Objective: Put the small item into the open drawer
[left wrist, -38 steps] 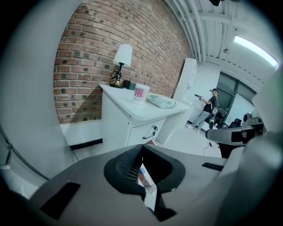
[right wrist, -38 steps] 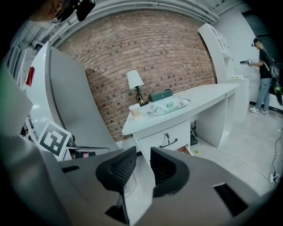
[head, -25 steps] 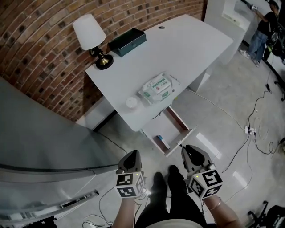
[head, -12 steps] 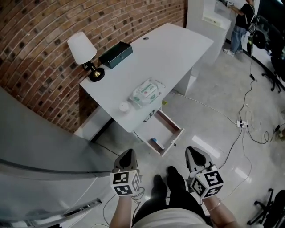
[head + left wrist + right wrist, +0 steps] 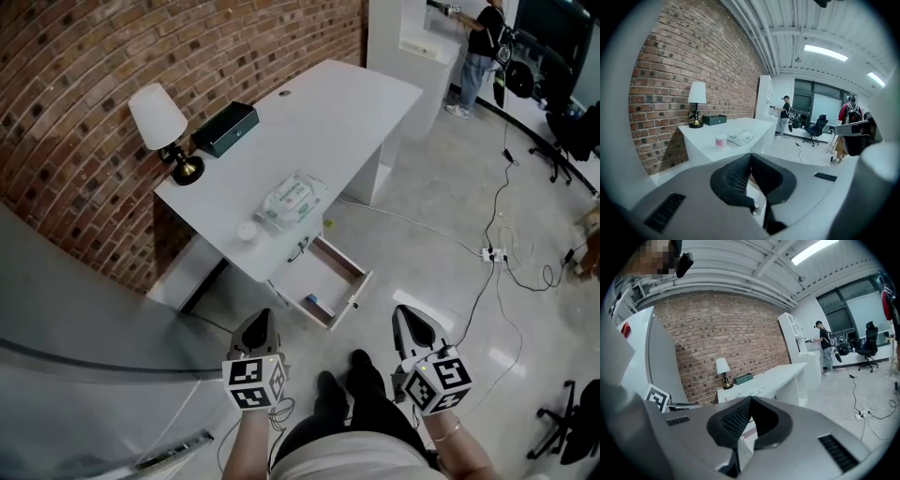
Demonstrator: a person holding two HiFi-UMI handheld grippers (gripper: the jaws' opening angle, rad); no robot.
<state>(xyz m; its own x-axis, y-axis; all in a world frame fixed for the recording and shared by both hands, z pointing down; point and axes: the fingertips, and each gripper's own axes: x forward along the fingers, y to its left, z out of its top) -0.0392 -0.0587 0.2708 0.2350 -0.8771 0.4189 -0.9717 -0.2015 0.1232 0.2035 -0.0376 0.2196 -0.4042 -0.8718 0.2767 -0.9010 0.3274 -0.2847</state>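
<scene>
A red-brick wall fills the upper left of the head view. A long white desk stands against it and runs toward the top centre. A table lamp with a white shade stands at the desk's left end. A tall white shelf unit rises at the top centre. Glossy pale grey floor takes the right half, crossed by thin cables and a power strip. A pale grey panel covers the lower left. In the left gripper view, dark-framed windows close the far end at centre right. Strip lights glow on the white ceiling at the upper right.
</scene>
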